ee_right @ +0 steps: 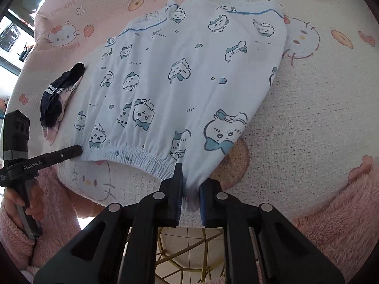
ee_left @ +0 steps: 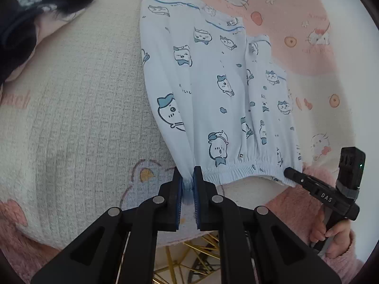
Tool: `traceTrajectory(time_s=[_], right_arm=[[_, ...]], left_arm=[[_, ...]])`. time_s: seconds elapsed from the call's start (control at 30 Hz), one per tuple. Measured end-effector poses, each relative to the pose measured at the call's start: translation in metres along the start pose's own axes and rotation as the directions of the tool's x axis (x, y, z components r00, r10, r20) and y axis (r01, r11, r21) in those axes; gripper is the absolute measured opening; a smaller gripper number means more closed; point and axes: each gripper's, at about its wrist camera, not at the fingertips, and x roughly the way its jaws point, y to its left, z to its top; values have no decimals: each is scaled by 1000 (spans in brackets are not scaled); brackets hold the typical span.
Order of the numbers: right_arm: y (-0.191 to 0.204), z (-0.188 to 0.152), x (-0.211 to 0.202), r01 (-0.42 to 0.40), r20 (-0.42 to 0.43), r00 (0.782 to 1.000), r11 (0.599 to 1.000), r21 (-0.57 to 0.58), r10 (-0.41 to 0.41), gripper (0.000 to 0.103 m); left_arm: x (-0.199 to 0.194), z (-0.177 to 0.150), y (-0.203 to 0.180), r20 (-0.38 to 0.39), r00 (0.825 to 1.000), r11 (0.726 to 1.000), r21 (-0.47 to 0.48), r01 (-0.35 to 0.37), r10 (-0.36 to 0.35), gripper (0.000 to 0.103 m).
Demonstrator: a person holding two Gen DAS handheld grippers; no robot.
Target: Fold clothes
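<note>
We see the pale blue printed shorts spread flat on the pink cartoon blanket, waistband toward six o'clock. Our left gripper pinches one waistband corner; our right gripper clamps the other. At ten o'clock in the left view lies a dark garment.

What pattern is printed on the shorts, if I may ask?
Pale blue shorts printed with small cartoon animals; clearest in the right wrist view.
</note>
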Motion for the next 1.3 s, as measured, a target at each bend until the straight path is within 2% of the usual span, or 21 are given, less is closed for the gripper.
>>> traceTrajectory(time_s=[0.13, 0.27, 0.3, 0.33, 0.37, 0.43, 0.53, 0.6, 0.63, 0.73, 0.8, 0.87, 0.97, 1.07, 1.13, 1.17, 1.23, 1.3], right_arm=[[-13, -9, -18, -45, 17, 999, 997, 59, 44, 10], [-13, -16, -18, -26, -20, 999, 997, 70, 27, 11], [-12, -17, -15, -7, -44, 999, 997, 74, 10, 18], [-12, -18, -11, 12, -68, 998, 997, 77, -7, 30], [-12, -18, -8, 30, -91, 996, 996, 79, -23, 33], [-11, -17, -10, 26, -96, 995, 996, 84, -18, 33], [-8, -12, -43, -12, -8, 1000, 997, 82, 13, 34], [-4, 1, -62, -12, 42, 999, 998, 66, 10, 36], [3, 15, -66, -35, 45, 998, 998, 48, 32, 38], [36, 66, -72, -109, 76, 991, 993, -48, 113, 38], [65, 101, -68, -128, 96, 985, 983, -135, 142, 38], [80, 138, -56, -107, 119, 984, 974, -200, 133, 37], [95, 178, -20, 44, 129, 992, 958, -284, -7, 38], [103, 203, 30, 132, 99, 990, 930, -343, -104, 37], [101, 216, 55, 123, 75, 992, 930, -347, -103, 37], [102, 221, 64, 107, 67, 994, 932, -347, -89, 37], [104, 230, 81, 98, 62, 995, 930, -355, -81, 37], [109, 238, 101, 101, 42, 995, 916, -388, -92, 37]], left_arm=[[-13, -19, -1, -11, 1000, 1000, -13, 20, -20, 9], [-19, -31, -10, -44, 999, 1000, 31, -7, 8, 11], [-16, -31, -12, -58, 998, 998, 52, -33, 36, 13], [-13, -29, -12, -78, 995, 996, 62, -57, 62, 21], [-10, -27, -11, -101, 991, 995, 66, -81, 87, 27], [-19, -20, -13, -90, 989, 990, 98, -106, 115, 27], [-51, 3, -10, -23, 995, 989, 116, -91, 94, 31], [-62, 39, -9, 34, 990, 980, 142, -139, 135, 32], [-67, 58, -9, 65, 985, 973, 155, -169, 160, 32], [-62, 120, -8, 155, 953, 943, 170, -285, 260, 32], [-48, 156, -3, 177, 939, 935, 150, -322, 295, 32], [-33, 182, 4, 189, 936, 938, 126, -322, 296, 32], [-7, 207, 17, 183, 932, 935, 113, -336, 313, 32], [14, 220, 25, 168, 935, 934, 122, -335, 313, 32], [26, 225, 29, 148, 941, 937, 130, -323, 304, 32], [31, 227, 31, 135, 945, 941, 125, -314, 298, 26], [37, 231, 34, 131, 949, 948, 106, -301, 286, 4], [35, 231, 36, 146, 950, 952, 97, -290, 275, 4]])
